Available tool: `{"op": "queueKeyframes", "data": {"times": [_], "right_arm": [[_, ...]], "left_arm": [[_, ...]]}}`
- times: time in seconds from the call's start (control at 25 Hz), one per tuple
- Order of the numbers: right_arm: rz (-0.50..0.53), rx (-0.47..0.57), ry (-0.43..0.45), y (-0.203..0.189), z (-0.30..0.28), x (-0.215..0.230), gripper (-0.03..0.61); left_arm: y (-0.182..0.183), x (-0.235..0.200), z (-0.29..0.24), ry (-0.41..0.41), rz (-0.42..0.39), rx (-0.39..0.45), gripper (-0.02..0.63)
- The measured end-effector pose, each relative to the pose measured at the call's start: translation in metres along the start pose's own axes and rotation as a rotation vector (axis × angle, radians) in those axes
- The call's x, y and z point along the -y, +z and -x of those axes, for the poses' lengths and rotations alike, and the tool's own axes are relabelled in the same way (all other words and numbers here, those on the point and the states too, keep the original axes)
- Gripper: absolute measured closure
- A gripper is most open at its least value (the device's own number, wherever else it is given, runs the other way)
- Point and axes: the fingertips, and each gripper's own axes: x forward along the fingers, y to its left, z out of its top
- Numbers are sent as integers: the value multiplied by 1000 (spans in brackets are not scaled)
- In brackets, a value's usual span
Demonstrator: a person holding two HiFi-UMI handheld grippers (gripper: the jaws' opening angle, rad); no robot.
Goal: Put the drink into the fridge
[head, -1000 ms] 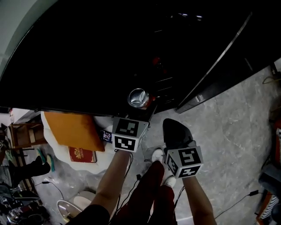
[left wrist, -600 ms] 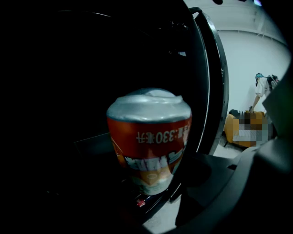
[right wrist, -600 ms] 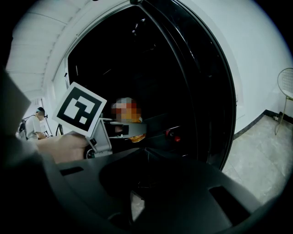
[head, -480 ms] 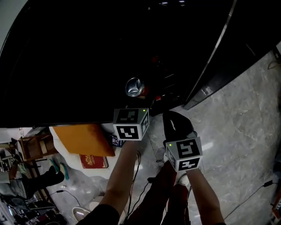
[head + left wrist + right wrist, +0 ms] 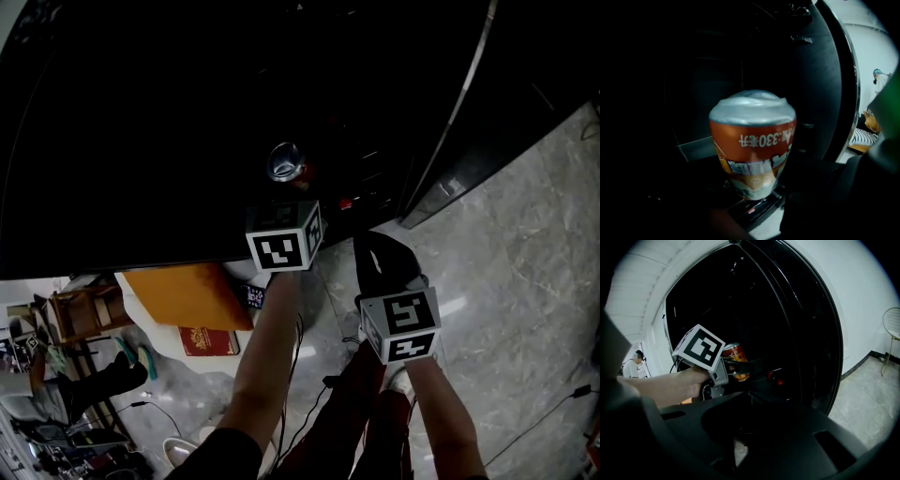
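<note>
Legibly, inverted on orange can (image 5: 752, 140): "330"; remaining characters unreadable. Silver top. Clamped between jaws of left tool (image 5: 740, 365), at mouth of dark open fridge (image 5: 141, 112); door (image 5: 459, 103) ajar alongside. Right tool (image 5: 366, 248) lower, jaws together, empty. Underneath: orange board (image 5: 187, 295), red box (image 5: 208, 340) with illegible gold print, grey marble floor (image 5: 525, 281).

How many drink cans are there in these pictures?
1. An orange can is held in the left gripper, in front of the dark fridge. The fridge's inside is too dark to tell whether more cans stand there.
</note>
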Motion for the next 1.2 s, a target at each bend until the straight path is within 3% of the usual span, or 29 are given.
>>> {"op": "queueKeyframes", "data": {"times": [0.24, 1.2], "right_arm": [[5, -3, 11, 2, -6, 1, 560], [10, -19, 14, 8, -28, -9, 560]], "left_arm": [[1, -6, -9, -6, 46, -4, 278], [35, -33, -54, -10, 20, 13, 278]]}}
